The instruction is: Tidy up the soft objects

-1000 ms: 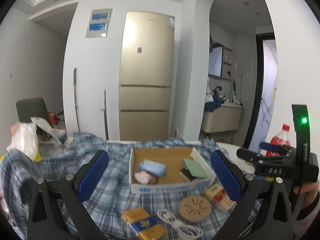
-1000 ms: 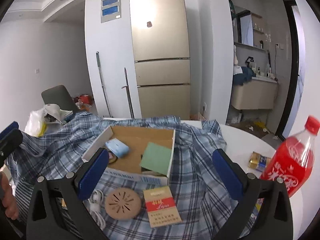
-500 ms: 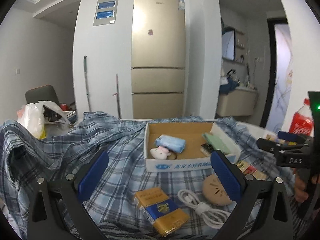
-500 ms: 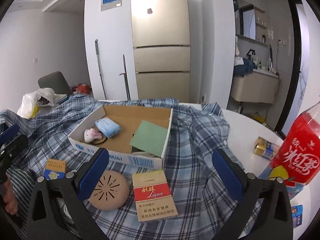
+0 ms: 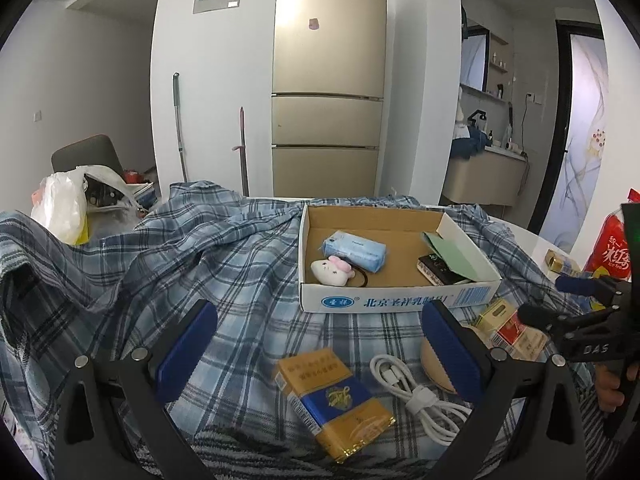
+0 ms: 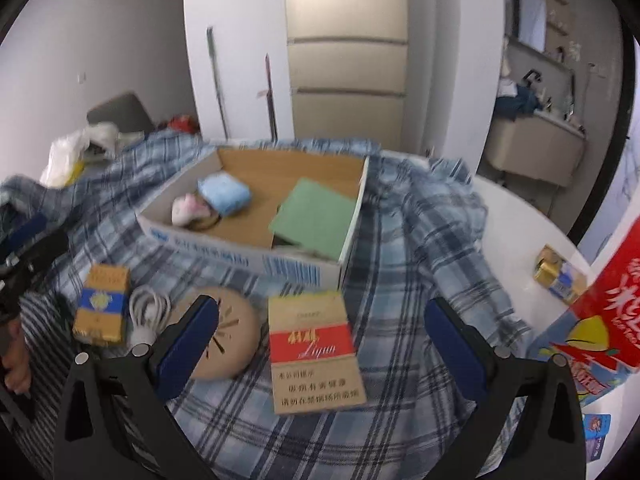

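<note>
Plaid cloth (image 5: 224, 280) covers most of the tabletop (image 6: 516, 216), with a gold fridge (image 5: 328, 80) at the upper centre of the left view. I see the cardboard box (image 5: 400, 302) at centre frame; inside it, at its left, lie the small white plush toy (image 5: 332, 273) and the blue tissue pack (image 5: 354, 249), touching each other. My left gripper (image 5: 320, 356) has its fingers spread wide and empty above a yellow-blue packet (image 5: 334, 398) and white cable (image 5: 416, 390). My right gripper (image 6: 322, 346) is likewise spread wide, empty, over a red-white packet (image 6: 314, 348) beside a round tan disc (image 6: 228, 336).
</note>
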Tool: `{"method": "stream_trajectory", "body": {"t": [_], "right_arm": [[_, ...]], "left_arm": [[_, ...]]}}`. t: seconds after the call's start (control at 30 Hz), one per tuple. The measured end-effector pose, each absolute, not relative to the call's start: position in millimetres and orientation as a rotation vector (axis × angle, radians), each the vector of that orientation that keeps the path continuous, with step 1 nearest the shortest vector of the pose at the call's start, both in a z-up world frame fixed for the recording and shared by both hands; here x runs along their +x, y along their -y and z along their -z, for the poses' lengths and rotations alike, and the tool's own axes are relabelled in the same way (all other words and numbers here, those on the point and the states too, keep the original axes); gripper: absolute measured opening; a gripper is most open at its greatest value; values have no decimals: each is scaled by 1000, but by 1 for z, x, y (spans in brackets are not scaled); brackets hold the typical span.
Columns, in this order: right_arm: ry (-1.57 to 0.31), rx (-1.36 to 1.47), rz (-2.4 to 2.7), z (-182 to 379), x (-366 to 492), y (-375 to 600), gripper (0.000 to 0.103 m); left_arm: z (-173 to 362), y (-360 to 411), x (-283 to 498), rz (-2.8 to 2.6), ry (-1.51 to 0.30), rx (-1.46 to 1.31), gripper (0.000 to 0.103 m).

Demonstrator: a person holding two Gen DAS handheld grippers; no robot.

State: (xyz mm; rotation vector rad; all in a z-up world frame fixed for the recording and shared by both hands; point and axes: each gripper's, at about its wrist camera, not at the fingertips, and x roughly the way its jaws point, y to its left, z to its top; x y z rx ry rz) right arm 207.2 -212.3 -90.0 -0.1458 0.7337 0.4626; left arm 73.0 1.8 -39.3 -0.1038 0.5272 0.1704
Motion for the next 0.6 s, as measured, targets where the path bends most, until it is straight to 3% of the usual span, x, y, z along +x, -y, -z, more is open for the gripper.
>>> {"method": "stream_trajectory", "body": {"t": [0.07,0.23,0.6], "right_arm": [[-767,-159,-472,96,210,209,94],[-826,-166,-462,106,215,208,94],[-933,-246,-462,124,218,197,71]], "left_arm": [[40,-2,73,-170,-530,-102,103],[43,-4,77,-181,-558,-109,103],[63,-14,95,-183,-718,-151,103]]}}
